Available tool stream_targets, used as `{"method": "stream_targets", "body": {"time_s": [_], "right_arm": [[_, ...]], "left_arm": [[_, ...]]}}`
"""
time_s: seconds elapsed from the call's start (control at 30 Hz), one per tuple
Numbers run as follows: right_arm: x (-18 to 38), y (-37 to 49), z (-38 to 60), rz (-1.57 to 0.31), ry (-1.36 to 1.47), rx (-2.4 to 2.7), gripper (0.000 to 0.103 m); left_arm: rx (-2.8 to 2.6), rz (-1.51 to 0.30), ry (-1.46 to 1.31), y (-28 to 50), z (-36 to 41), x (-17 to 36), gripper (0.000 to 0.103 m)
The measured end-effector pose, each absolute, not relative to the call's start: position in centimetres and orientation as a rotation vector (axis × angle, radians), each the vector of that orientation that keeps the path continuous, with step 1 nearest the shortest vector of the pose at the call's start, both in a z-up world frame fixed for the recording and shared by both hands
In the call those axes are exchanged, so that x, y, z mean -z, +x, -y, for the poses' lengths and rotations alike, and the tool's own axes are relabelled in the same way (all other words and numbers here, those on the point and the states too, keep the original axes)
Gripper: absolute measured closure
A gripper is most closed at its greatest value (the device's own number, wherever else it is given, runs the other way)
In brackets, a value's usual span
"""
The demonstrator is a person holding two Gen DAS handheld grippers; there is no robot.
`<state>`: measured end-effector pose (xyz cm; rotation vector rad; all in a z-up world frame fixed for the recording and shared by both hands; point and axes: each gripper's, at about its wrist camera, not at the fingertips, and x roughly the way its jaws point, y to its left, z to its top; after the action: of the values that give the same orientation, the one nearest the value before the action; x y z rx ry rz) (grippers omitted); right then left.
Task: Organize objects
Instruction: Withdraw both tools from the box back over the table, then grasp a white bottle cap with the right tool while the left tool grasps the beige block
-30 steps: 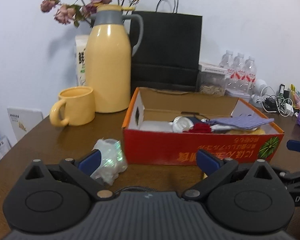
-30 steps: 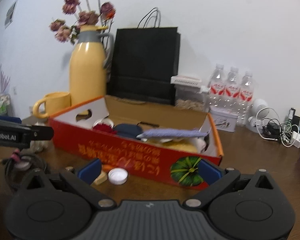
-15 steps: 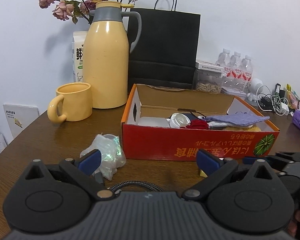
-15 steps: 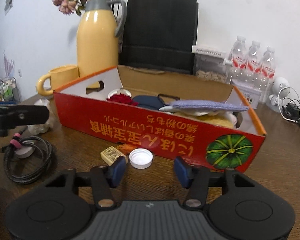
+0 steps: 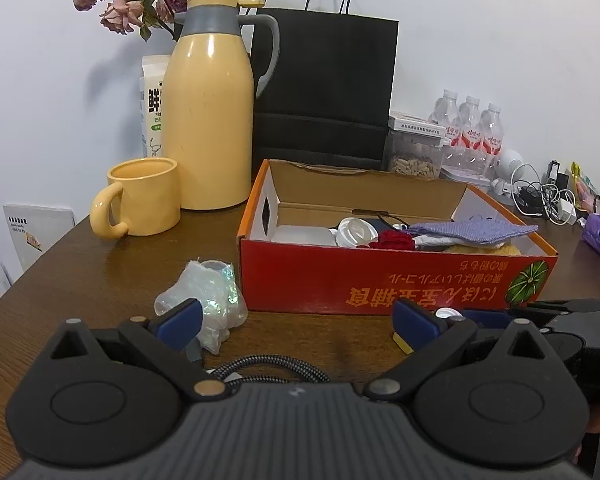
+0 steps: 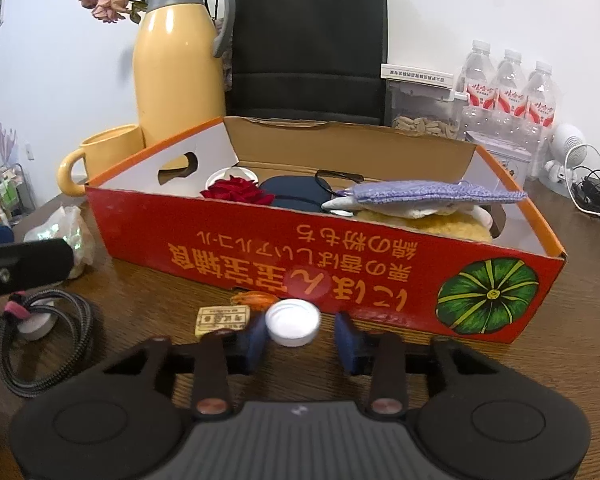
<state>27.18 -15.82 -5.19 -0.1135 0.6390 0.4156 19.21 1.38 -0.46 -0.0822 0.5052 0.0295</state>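
Where right view shows white cap, left hides it

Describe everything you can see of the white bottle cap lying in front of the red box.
The white bottle cap is a small round lid, plastic by its look, with a smooth flat top and a short side wall. It lies flat on the brown wooden table, just in front of the red box, beside a small yellow rectangular piece and an orange scrap. The right claw brackets it, its blue pads having just been closing; they do not appear to press it yet. In the left wrist view only a sliver shows.
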Motion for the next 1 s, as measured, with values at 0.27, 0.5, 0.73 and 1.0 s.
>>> {"method": "stream_targets", "body": {"time_s": [0.27, 0.5, 0.73, 1.0], "right_arm": [[4.6, 26.1, 16.3, -0.559, -0.101, -0.409, 0.076], [4.1, 25.0, 16.7, -0.493, -0.127, -0.392, 0.076], [3.6, 24.5, 18.4, -0.462, -0.109, -0.379, 0.076], [3.2, 24.1, 21.5, -0.443, -0.08, -0.363, 0.076]], "left_arm": [[-0.031, -0.524, -0.086, 19.7, -1.2, 1.0, 0.0], [-0.039, -0.528, -0.061, 20.5, -0.1, 1.7, 0.0], [-0.031, -0.539, -0.053, 20.6, 2.0, 2.1, 0.0], [-0.029, -0.589, -0.011, 21.7, 5.0, 3.1, 0.0]]}}
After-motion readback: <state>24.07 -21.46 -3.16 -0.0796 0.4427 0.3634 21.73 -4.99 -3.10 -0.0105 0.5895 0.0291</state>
